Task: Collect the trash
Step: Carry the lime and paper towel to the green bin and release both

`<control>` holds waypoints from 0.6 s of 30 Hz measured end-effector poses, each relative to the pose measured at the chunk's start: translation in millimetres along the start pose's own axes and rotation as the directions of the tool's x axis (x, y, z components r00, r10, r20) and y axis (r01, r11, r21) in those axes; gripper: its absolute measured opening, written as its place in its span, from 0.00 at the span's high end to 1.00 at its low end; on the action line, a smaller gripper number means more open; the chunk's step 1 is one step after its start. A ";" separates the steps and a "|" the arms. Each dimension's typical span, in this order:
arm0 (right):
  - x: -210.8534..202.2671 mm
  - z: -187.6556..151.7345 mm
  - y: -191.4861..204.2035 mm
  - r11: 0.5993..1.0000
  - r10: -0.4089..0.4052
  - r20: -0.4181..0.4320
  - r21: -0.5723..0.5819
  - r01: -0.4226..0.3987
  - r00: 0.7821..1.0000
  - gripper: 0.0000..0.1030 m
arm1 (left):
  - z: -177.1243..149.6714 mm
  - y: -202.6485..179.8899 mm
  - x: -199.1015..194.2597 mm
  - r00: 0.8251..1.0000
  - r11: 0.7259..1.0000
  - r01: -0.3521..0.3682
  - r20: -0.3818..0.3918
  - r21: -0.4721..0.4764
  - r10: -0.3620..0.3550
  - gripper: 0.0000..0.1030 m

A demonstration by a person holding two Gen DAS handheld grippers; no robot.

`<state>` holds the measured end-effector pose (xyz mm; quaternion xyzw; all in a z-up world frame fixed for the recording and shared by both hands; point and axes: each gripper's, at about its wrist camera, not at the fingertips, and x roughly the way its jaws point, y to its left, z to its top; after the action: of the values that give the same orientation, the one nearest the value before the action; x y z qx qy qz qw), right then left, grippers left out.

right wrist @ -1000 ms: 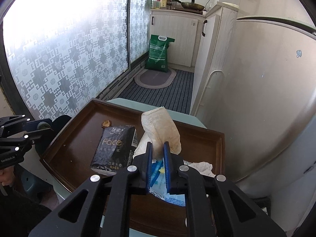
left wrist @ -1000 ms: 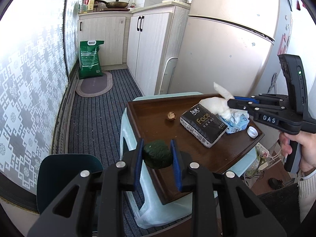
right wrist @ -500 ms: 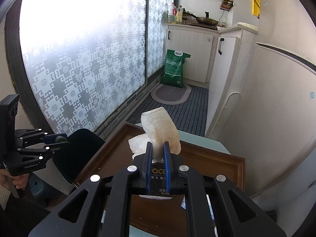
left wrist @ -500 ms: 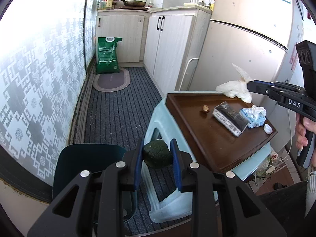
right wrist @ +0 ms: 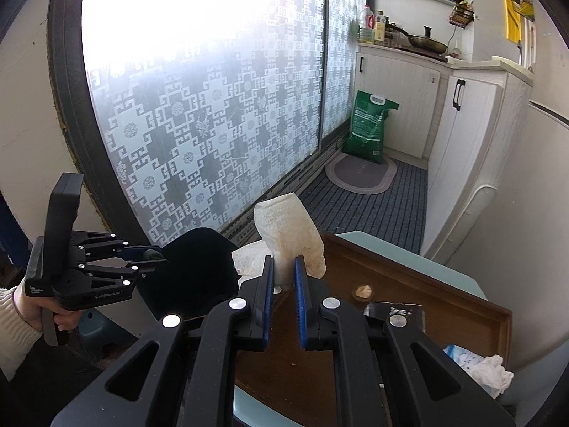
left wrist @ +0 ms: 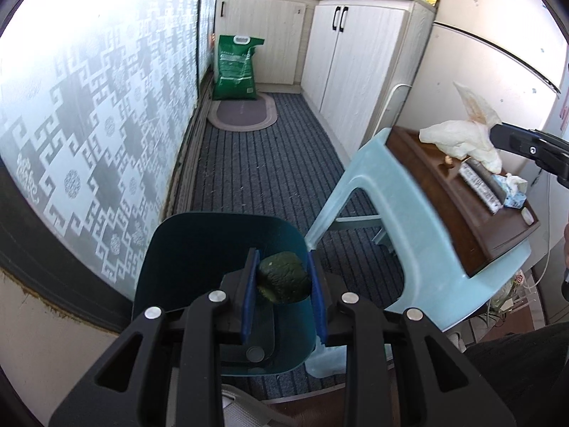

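Observation:
My left gripper (left wrist: 282, 277) is shut on a dark green avocado-like lump (left wrist: 283, 281) and holds it over the open dark teal bin (left wrist: 199, 256) on the floor. My right gripper (right wrist: 283, 274) is shut on a crumpled white tissue (right wrist: 288, 236) and holds it above the left end of the brown tray (right wrist: 409, 284). The tissue (left wrist: 466, 138) also shows in the left wrist view. The left gripper (right wrist: 145, 261) shows in the right wrist view over the bin (right wrist: 199, 267).
The tray (left wrist: 458, 220) lies on a light blue stool (left wrist: 384, 210) and holds a nut shell (right wrist: 363, 291), a black tissue pack (left wrist: 478, 181), a blue tissue packet (left wrist: 514, 194) and a white cap (left wrist: 528, 216). A green bag (left wrist: 234, 67), cabinets and a fridge stand behind.
My left gripper has swung left and down from the tray to over the bin with the green lump. My right gripper has lifted the tissue off the tray and moved left.

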<state>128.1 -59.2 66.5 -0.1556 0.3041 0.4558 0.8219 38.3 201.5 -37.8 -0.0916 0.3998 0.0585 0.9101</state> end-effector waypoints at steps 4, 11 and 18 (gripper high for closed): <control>12.6 1.8 19.0 0.999 0.037 -0.019 -0.025 -0.037 0.999 0.90 | -7.0 12.4 7.3 0.999 1.000 -0.022 -0.041 -0.015 0.021 0.72; 37.0 1.0 51.1 0.993 0.094 -0.069 -0.068 -0.099 0.993 0.89 | -19.2 28.2 19.9 0.994 0.999 -0.046 -0.104 -0.028 0.043 0.72; 56.2 -2.5 72.2 0.988 0.112 -0.114 -0.093 -0.123 0.987 0.89 | -27.2 40.6 30.0 0.989 0.997 -0.062 -0.139 -0.046 0.055 0.72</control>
<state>88.7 14.9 30.1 -0.2030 0.3340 0.5089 0.7670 31.7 236.3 -82.9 -0.1063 0.4625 0.0888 0.8757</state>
